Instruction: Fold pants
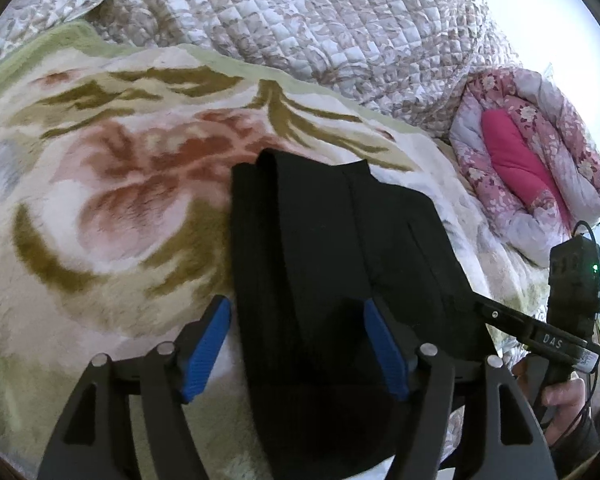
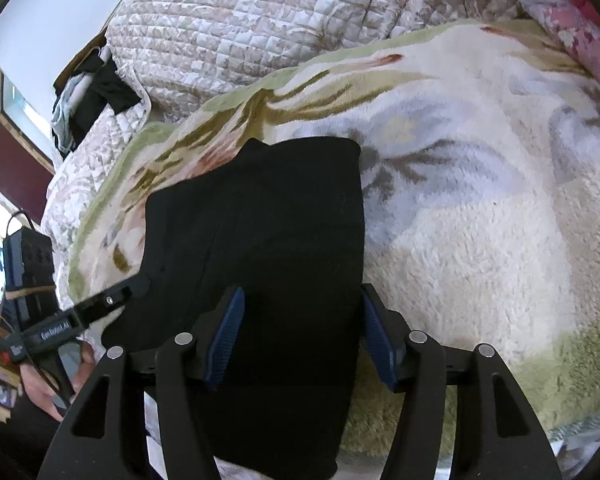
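The black pants (image 1: 340,240) (image 2: 268,208) lie folded into a long flat band on a fleece flower blanket (image 1: 120,200) (image 2: 480,220). My left gripper (image 1: 296,308) is open low over the near end. Its left blue pad is beside the pants' left edge and its right pad is over the cloth. My right gripper (image 2: 302,292) is open too, spanning the right half of the band with its right pad at the cloth's right edge. Neither pair of pads presses the fabric. Each view shows a finger of the other gripper lying at the pants' side.
A quilted beige bedspread (image 1: 300,20) (image 2: 260,20) is heaped behind the blanket. A rolled pink floral duvet (image 1: 540,152) lies at the far right. Dark clothes (image 2: 96,96) are piled at the far left. A hand (image 1: 560,396) (image 2: 44,392) holds each gripper handle.
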`<action>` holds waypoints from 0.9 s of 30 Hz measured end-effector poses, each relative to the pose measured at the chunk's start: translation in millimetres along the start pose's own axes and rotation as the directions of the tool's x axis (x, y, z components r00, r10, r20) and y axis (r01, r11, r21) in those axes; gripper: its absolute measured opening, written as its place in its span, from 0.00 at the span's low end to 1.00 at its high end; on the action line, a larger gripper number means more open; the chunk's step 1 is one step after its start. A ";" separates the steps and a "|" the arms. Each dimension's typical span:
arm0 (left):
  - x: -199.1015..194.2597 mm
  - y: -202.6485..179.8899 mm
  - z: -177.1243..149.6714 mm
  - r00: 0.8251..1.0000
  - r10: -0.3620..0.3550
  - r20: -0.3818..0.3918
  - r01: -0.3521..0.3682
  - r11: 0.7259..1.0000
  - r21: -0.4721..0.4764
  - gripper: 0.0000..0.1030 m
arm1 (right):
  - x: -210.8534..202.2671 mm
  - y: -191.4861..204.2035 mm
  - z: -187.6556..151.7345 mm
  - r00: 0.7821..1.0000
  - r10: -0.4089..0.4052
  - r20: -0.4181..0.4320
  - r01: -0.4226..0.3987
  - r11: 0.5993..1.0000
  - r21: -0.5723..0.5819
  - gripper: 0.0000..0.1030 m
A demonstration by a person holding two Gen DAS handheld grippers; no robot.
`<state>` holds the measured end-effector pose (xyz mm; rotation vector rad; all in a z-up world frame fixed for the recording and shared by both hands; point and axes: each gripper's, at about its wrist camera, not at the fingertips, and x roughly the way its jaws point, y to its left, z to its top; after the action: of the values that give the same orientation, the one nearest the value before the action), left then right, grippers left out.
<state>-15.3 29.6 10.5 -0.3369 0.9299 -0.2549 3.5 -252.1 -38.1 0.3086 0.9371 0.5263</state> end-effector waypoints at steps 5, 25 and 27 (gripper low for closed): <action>-0.9 1.3 0.8 0.999 -0.031 0.004 0.032 0.999 -0.031 0.56 | 1.5 -6.0 4.6 0.997 0.071 -0.002 -0.071 0.995 0.070 0.58; -32.6 -25.4 39.6 0.996 -0.007 0.092 0.002 0.999 0.054 0.21 | -19.6 38.5 35.6 0.987 0.137 0.081 -0.138 0.990 -0.001 0.14; -35.5 -25.2 55.7 0.993 0.005 0.120 -0.015 0.996 0.085 0.21 | -16.6 47.3 51.5 0.986 0.139 0.087 -0.138 0.990 -0.020 0.14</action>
<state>8.0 28.7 77.3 -0.2658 0.8004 -0.2618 24.2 -223.2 24.5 0.3832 0.8295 0.6416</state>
